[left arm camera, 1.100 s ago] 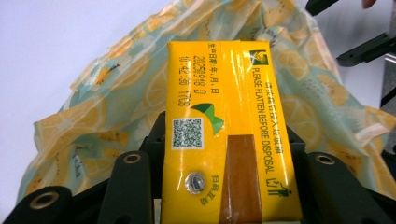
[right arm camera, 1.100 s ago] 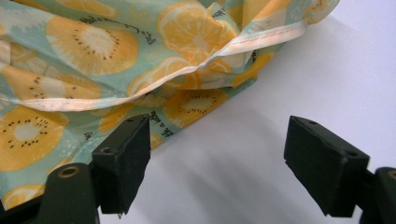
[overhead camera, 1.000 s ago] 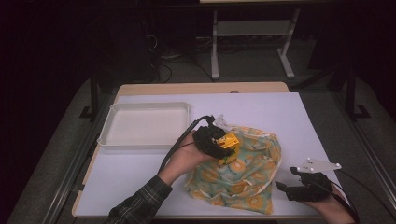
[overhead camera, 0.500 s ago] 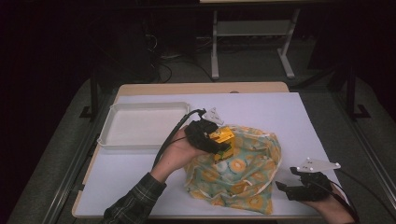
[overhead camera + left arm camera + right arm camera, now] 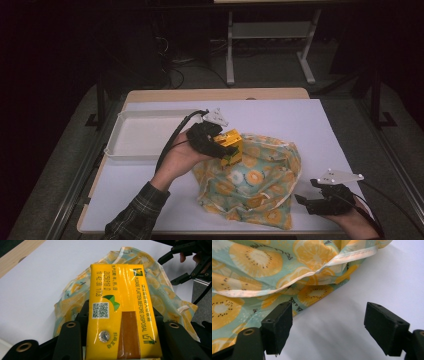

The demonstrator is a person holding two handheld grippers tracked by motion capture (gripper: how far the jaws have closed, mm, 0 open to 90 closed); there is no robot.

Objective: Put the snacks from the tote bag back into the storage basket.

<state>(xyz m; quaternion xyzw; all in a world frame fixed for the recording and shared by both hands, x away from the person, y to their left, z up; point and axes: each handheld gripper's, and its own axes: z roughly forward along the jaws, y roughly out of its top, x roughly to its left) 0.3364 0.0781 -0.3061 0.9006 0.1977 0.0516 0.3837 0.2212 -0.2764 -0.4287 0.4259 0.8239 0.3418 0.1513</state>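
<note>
Left gripper [image 5: 226, 150] clamps a yellow rectangular drink carton [image 5: 121, 310] above the fruit-print fabric bag [image 5: 257, 185]; right gripper [image 5: 328, 327] rests open beside the bag.

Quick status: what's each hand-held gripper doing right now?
Left hand-held gripper: shut on the yellow carton.
Right hand-held gripper: open, holding nothing, beside the fruit-print bag.

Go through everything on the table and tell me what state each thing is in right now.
Yellow carton: clamped in the left hand-held gripper, held above the bag.
Fruit-print bag: lying crumpled on the table.
White tray: empty, flat on the table.
Right hand-held gripper: open, holding nothing, at the bag's edge.
</note>
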